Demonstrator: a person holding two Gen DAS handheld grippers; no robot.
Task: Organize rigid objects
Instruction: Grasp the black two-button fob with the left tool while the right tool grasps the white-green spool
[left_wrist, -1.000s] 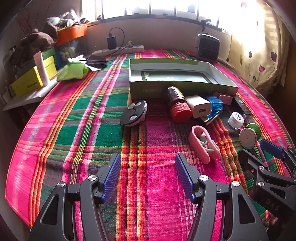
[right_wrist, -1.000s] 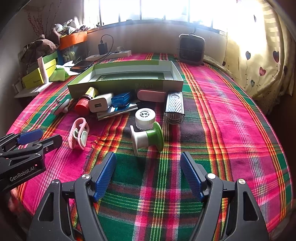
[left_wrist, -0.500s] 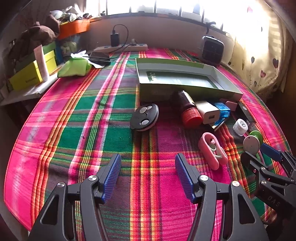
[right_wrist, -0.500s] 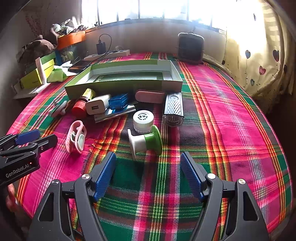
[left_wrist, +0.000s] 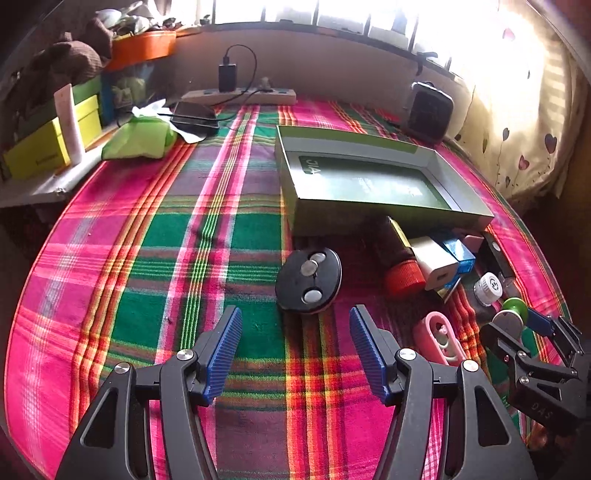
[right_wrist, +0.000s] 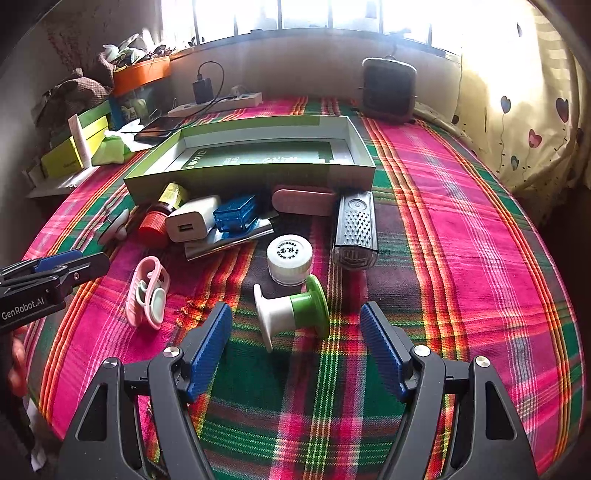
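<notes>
An open green box (left_wrist: 369, 184) (right_wrist: 255, 155) lies on the plaid cloth. In front of it lie a black round disc (left_wrist: 308, 280), a red-capped bottle (left_wrist: 400, 260) (right_wrist: 159, 218), a white charger (right_wrist: 192, 223), a blue case (right_wrist: 236, 212), a pink clip (right_wrist: 147, 291), a white jar (right_wrist: 290, 258), a black grater-like device (right_wrist: 356, 229) and a green-white spool (right_wrist: 291, 312). My left gripper (left_wrist: 295, 350) is open, just short of the disc. My right gripper (right_wrist: 295, 347) is open, with the spool just ahead between its fingertips.
A power strip (left_wrist: 240, 96), a phone (left_wrist: 195, 116), a green pack (left_wrist: 140, 138) and yellow boxes (left_wrist: 48, 144) sit at the back left. A small black heater (right_wrist: 389, 90) stands at the back by the curtain (right_wrist: 517, 110).
Both grippers have moved forward: the disc has come nearer the left gripper, the spool nearer the right one. Both stay open.
</notes>
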